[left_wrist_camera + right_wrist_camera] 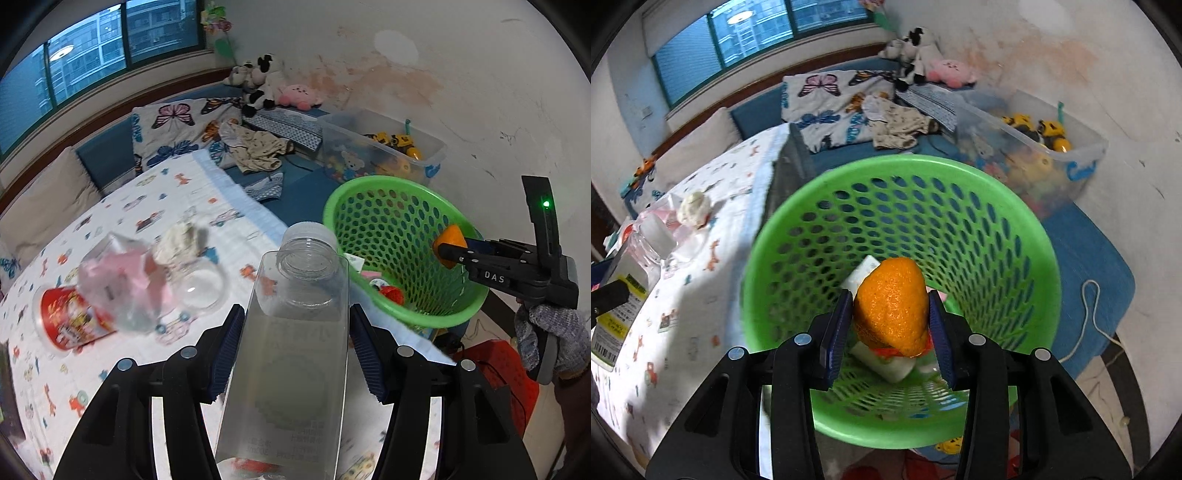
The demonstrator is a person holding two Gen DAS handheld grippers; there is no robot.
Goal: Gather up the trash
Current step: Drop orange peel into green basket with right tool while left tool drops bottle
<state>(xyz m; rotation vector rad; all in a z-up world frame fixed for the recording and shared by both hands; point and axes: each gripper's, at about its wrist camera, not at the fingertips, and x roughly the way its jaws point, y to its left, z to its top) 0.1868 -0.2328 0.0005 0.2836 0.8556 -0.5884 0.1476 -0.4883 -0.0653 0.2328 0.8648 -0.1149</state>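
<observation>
Both grippers carry trash.
The left gripper [295, 350] clamps a clear bottle [291, 350]; the right gripper [892, 325] pinches orange peel [892, 314] over the green basket [1015, 221], frame centre.

The clear square plastic bottle [295, 332] looks smooth and glossy; beside it, the green perforated plastic basket [388, 206] has a soft sheen. Above the basket, the orange peel [892, 306] is matt and pebbled — gripped by ribbed blue pads [836, 332].

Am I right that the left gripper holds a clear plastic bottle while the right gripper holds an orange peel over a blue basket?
Not quite: the basket is green, as the right wrist view shows. The left gripper does hold the clear plastic bottle, and the right gripper holds the orange peel over it.
</observation>
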